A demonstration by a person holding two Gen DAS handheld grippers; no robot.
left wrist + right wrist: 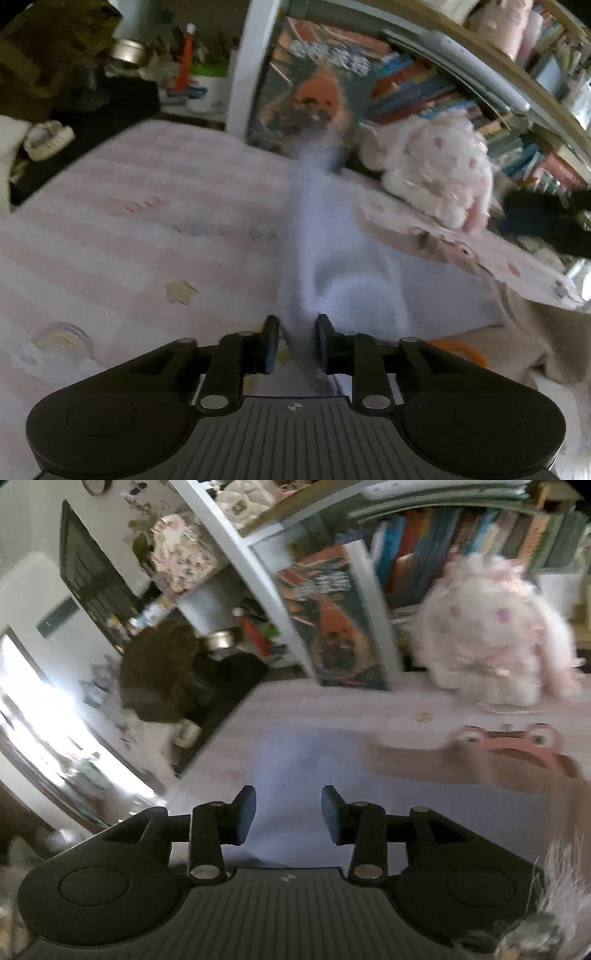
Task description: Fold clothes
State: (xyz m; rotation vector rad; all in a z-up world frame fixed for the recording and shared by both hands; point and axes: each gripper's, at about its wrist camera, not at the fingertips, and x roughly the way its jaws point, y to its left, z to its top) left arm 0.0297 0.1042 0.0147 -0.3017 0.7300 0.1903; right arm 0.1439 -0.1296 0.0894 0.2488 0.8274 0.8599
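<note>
A pale blue garment [325, 258] rises in a blurred fold from the pink striped bed sheet [129, 206] and runs back between the fingers of my left gripper [295, 328]. The jaws stand a little apart; the cloth hangs between them and the left pad shows a gap. In the right wrist view the same blue garment [295, 760] lies flat on the bed under my right gripper [289, 801], whose jaws are open with nothing between them. A beige-pink garment with a frog face [480, 760] lies beside it on the right.
A white and pink plush toy [436, 173] and a large upright book [314, 85] stand at the far bed edge, before a full bookshelf [461, 528]. A tape roll [66, 336] lies near left. Dark clutter [166, 679] sits beyond the left edge.
</note>
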